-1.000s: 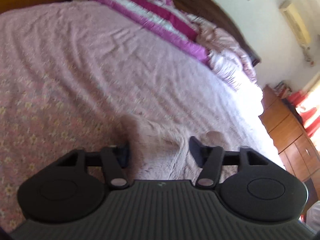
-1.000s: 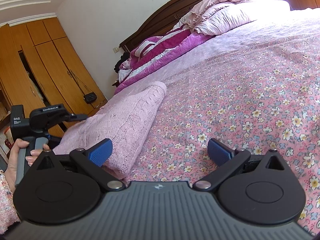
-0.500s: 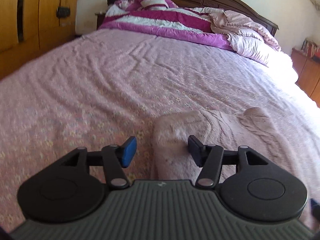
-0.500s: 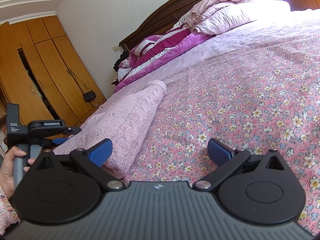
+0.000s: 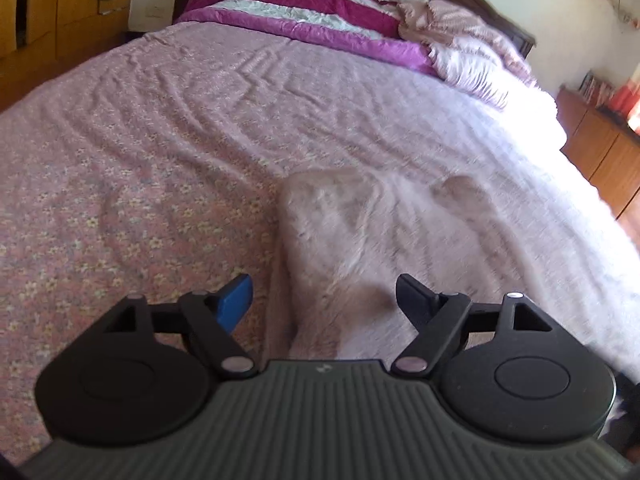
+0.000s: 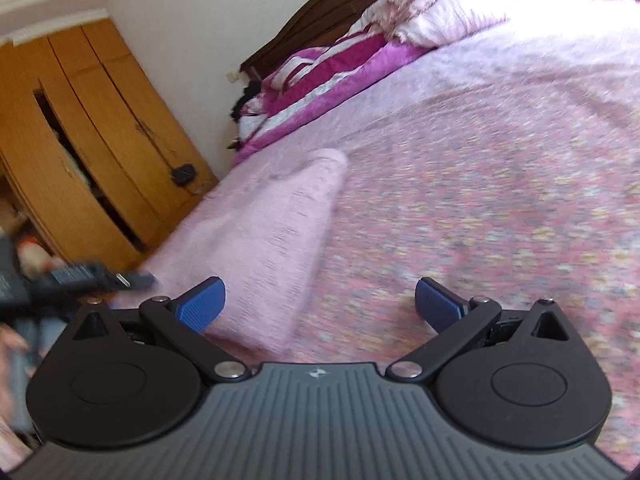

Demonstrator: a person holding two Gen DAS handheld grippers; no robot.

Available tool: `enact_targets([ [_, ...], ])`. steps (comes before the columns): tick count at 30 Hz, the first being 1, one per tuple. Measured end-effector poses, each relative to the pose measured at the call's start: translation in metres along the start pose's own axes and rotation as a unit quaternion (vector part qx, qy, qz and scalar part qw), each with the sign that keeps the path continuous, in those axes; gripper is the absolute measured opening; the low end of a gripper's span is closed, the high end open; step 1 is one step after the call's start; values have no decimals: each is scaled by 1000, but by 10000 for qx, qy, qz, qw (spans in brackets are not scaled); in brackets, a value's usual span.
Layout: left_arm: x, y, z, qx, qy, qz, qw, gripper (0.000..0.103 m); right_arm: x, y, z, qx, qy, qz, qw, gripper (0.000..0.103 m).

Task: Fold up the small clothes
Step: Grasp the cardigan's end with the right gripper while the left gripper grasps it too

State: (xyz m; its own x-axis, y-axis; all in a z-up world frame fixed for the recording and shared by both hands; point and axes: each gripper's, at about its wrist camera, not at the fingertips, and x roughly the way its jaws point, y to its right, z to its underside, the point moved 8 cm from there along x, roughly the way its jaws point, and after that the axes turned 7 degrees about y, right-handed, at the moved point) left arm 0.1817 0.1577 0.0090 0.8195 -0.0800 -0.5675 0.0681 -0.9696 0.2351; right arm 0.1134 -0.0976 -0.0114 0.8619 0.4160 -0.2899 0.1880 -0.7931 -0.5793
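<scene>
- Nearest in the left wrist view, the left gripper point(image 5: 324, 300) has its jaws opening, one blue pad and one dark pad standing well apart with nothing pressed between them.
- Directly ahead of those fingers, and partly between them, lies the pale pink knitted garment point(image 5: 344, 240), flat on the pink floral bedsheet point(image 5: 120, 216); neither pad bears on the knit, so it looks let go rather than held.
- The garment's long axis runs away from the left claw up the bed, ending in a rounded folded edge, with a second rounded lump, perhaps a sleeve end, off to the right; motion blur makes that hard to call.
- Over in the right wrist view, the right gripper point(image 6: 318, 304) sits wide open and empty, mostly above bare sheet.
- From there the same garment point(image 6: 280, 232) lies off to the left, its near edge just beside the left-hand blue pad, its length running away towards the headboard.
- The left gripper body shows blurred at that view's left edge point(image 6: 80, 276), right at the garment's near end.
- My read: the left hand is the nearer one and is lined up along the garment, so any next fold or smoothing favours it; the right hand would have to swing left.
- Far back, a magenta-and-white striped quilt point(image 5: 304, 12) is heaped at the dark wooden headboard point(image 6: 316, 20).
</scene>
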Motion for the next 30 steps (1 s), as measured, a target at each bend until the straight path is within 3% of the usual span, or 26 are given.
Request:
enact_targets([
  [3, 6, -3, 6, 60, -50, -172, 9998, 86, 14, -7, -11, 522, -162, -244, 9982, 103],
  [8, 15, -8, 11, -604, -246, 171, 9977, 86, 44, -15, -19, 1047, -499, -502, 9920, 103],
  [11, 21, -12, 15, -1037, -327, 391, 9933, 86, 64, -18, -14, 1119, -765, -553, 9892, 103],
  [19, 28, -1, 17, -1207, -276, 723, 9897, 85, 94, -35, -3, 731, -1037, -665, 9897, 103],
  [20, 29, 1, 17, -1224, -285, 801, 9888, 84, 94, -35, -2, 708, -1047, -674, 9897, 103],
  [22, 29, 8, 20, -1246, -334, 976, 9868, 69, 96, -36, -2, 747, -1051, -709, 9891, 103],
  [23, 29, 11, 20, -1291, -353, 1035, 9856, 63, 96, -36, -3, 787, -1055, -729, 9886, 101],
  [25, 27, 12, 21, -1368, -310, 1056, 9845, 53, 94, -32, -4, 885, -1068, -663, 9881, 85],
  [27, 23, 11, 19, -1446, -243, 1038, 9837, 45, 90, -25, -7, 1067, -1091, -600, 9865, 63],
  [30, 15, 15, 14, -1389, -197, 1076, 9842, 40, 81, -26, -13, 1193, -1021, -698, 9851, 57],
])
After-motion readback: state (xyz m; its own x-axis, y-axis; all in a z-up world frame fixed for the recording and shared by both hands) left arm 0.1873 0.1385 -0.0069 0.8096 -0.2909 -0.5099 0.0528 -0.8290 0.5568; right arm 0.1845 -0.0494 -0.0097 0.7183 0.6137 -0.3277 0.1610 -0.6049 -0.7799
